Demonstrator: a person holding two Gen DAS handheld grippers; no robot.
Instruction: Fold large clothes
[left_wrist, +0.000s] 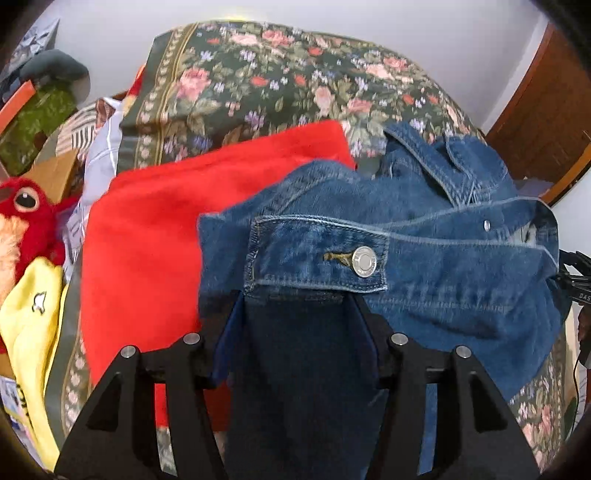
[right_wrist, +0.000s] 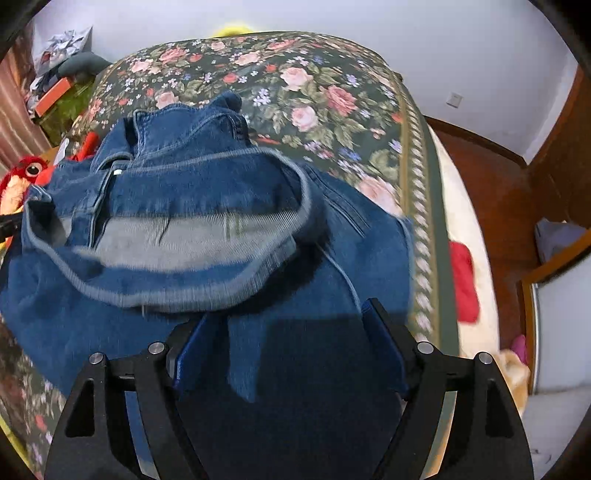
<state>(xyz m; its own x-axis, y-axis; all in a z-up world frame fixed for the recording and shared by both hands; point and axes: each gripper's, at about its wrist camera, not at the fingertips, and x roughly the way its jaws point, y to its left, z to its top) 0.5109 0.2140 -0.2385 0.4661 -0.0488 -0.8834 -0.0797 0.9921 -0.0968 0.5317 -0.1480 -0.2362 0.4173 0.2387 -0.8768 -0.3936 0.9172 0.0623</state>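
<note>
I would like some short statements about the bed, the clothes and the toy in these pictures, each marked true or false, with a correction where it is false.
1. The denim jacket lies on a floral bedspread. True.
2. The metal button on the denim tab is undone. False: it sits through its buttonhole.
3. A red cloth lies partly under the jacket. True.
4. The stuffed toy beside the bed is blue. False: it is red, with a large dark eye.
5. A yellow garment lies near the red cloth. True.
6. The left gripper has its jaws pressed together. False: they stand apart, with denim between them.
</note>
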